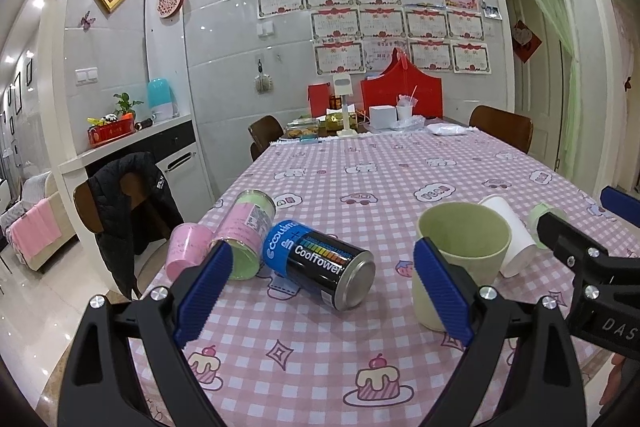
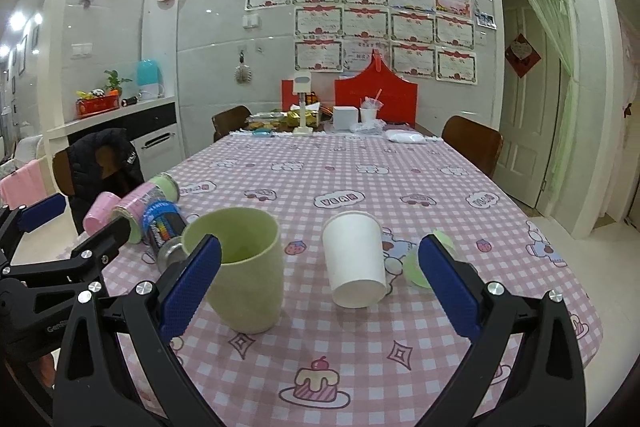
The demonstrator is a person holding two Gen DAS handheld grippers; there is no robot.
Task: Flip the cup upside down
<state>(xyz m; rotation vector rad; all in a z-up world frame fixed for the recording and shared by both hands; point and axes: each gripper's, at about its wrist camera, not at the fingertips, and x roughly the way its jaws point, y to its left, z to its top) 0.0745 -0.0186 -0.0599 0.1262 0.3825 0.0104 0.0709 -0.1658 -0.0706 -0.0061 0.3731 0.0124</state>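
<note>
Nearest the right wrist camera, the right gripper (image 2: pixel 320 279) stands spread wide with nothing between its blue pads, low over the pink checked tablecloth (image 2: pixel 360 339); its left pad (image 2: pixel 192 283) lies in front of the near left side of the green cup (image 2: pixel 248 267), and whether it touches the cup cannot be told, while its right pad (image 2: pixel 448 283) overlaps a small pale green object (image 2: pixel 414 269) lying on the cloth. The green cup stands upright with its mouth open upward, and just right of it, apart from it, a white paper cup (image 2: pixel 354 259) stands mouth up. In the left wrist view the left gripper (image 1: pixel 320 287) is likewise spread wide and holds nothing; its right pad (image 1: pixel 440 291) crosses the front of the green cup (image 1: pixel 468 247), contact unclear, and its left pad (image 1: pixel 204 287) sits in front of a pink and green canister (image 1: pixel 244 235) lying on its side. Left of the green cup, between the pads, a black and blue can (image 1: pixel 320 261) lies on its side, and left of the canister lies a pink cup (image 1: pixel 186 247). The white paper cup (image 1: pixel 510 235) appears behind the green cup to its right, with the black frame of the right gripper (image 1: pixel 592 267) beyond it. Far beyond the green cup, at the table's back end, a red box (image 1: pixel 402 91) stands below certificates on the wall
</note>
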